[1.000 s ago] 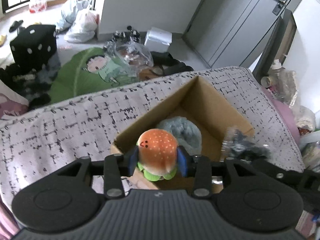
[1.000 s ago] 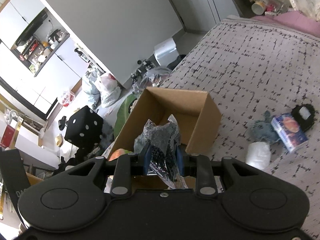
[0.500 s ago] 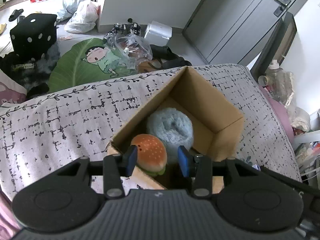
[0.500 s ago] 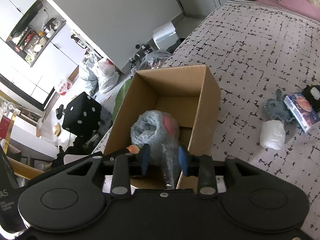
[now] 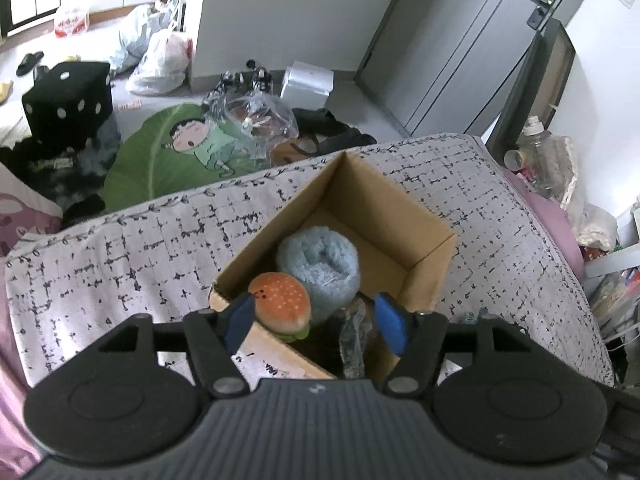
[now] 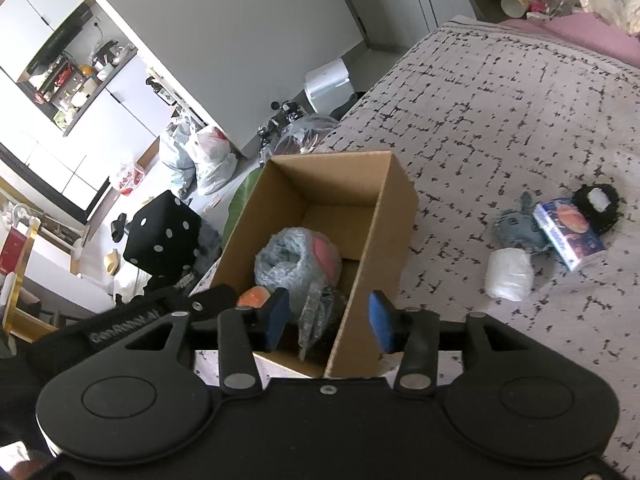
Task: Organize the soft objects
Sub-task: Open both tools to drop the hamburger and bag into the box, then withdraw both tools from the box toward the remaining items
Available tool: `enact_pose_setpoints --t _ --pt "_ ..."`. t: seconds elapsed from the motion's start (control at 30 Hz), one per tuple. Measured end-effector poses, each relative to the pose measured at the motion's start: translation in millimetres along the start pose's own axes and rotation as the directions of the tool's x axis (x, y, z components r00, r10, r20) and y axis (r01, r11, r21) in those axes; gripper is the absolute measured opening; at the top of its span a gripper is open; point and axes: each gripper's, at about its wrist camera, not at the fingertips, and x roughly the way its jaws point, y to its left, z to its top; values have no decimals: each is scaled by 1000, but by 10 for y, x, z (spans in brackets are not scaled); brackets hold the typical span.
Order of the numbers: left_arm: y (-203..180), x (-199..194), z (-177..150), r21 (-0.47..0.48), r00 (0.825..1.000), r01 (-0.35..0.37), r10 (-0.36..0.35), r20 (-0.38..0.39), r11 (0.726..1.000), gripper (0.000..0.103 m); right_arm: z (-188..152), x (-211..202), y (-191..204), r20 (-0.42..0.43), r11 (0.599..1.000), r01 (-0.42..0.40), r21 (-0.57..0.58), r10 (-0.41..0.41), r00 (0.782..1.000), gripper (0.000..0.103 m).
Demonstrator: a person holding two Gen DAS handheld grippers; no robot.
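The cardboard box (image 5: 424, 240) sits on the bed (image 5: 120, 264), directly ahead of and below both claws. Inside it lie a blue fluffy roll (image 5: 318, 266), a burger plush (image 5: 282, 306) resting at the near-left corner, and a clear-wrapped bundle (image 6: 316, 320) at the near edge.

Left claw (image 5: 314, 322): jaws opening. The burger plush lies against the inner face of the left pad, but the right pad stands well clear of it, so the plush is released, not gripped.

Right claw (image 6: 328, 318): jaws opening. The wrapped bundle stands between the pads with a gap on each side (no contact visible); the box's right wall also passes between them. Nothing is held.

Progress, judged from the present layout: three soft items are in the box, and both claws are letting go over it. Remaining work lies to the right of the right claw, out on the bed: a white roll (image 6: 510, 274), a grey-blue plush (image 6: 516, 226) and a black round item (image 6: 596, 206). A printed carton (image 6: 570, 232) lies touching the plush (it appears rigid, so it probably stays out). The job looks roughly half complete.
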Motion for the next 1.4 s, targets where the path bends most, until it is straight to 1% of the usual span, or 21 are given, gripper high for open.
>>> enact_pose_setpoints --t 0.1,0.17,0.3,0.37,0.43,0.5,0.6,0.63,0.67,0.77,0.9,0.97,1.0,1.13,1.4 --pt "-92 -75 -19 30 1000 -15 15 21 999 73 -6 -84 -67 13 1000 6 -5 -6 1000 54" --pt "-141 -110 -28 48 999 -22 21 26 999 75 -12 -144 -121 23 1000 12 -6 -12 1000 60" --pt "-263 -189 -61 70 998 -42 40 38 997 79 -18 -274 -231 45 1000 20 -12 -19 999 63" --pt "-330 -221 -81 81 999 -33 29 40 996 79 -17 -331 -284 54 1000 24 -16 -23 998 67" --pt "-389 -256 -99 89 999 -34 31 39 995 80 -25 -387 -340 62 999 33 -21 -32 998 69" --pt "-450 -293 -117 96 999 -41 37 39 995 84 -27 -438 -409 67 999 37 -21 -36 997 69" --pt "-529 -360 -148 106 997 -51 46 54 993 87 -26 -522 -506 76 999 30 -23 -28 997 71" --pt "-559 -382 -158 112 997 -54 47 59 992 87 -25 -555 -537 82 999 28 -26 -26 996 75" --pt "-591 -404 -170 119 997 -56 48 64 991 88 -32 -593 -561 89 999 26 -32 -23 996 81" --pt "-683 -465 -212 134 996 -52 43 75 990 94 -42 -703 -630 119 998 26 -54 -19 993 92" --pt "-813 -523 -277 161 996 -39 25 84 986 98 -43 -804 -733 137 997 40 -69 -30 990 94" --pt "-871 -543 -310 166 996 -40 26 85 985 100 -42 -845 -799 144 997 44 -71 -34 989 99" --pt "-901 -552 -327 170 996 -40 25 87 985 102 -43 -866 -829 149 996 48 -71 -37 988 100" --pt "-1024 -577 -384 184 996 -39 23 87 982 103 -53 -949 -959 165 996 63 -69 -51 985 103" --pt "-1277 -573 -489 214 995 -41 20 98 976 103 -27 -1105 -1213 184 995 75 -66 -61 981 103"
